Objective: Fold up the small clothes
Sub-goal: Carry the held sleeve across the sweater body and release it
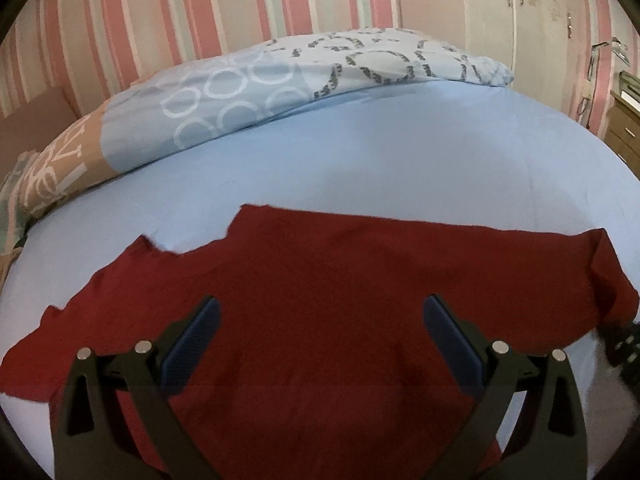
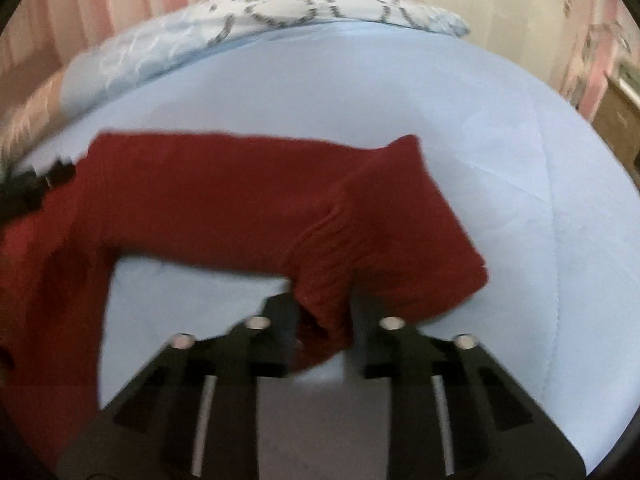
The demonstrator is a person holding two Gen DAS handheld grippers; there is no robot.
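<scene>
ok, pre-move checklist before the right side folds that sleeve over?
1. Right gripper shut on the sleeve cuff: ok.
2. Left gripper open, over the red sweater, holding nothing: ok.
3. Sweater body pinned against sliding: not ok, nothing holds it.
4. Body lies flat on the blue sheet: ok, far edge uneven at left.
5. Landing area for the sleeve free of the left gripper: not ok, it hovers over mid-body.
6. Grip depth on the cuff: cannot tell, right wrist view is blurred.
</scene>
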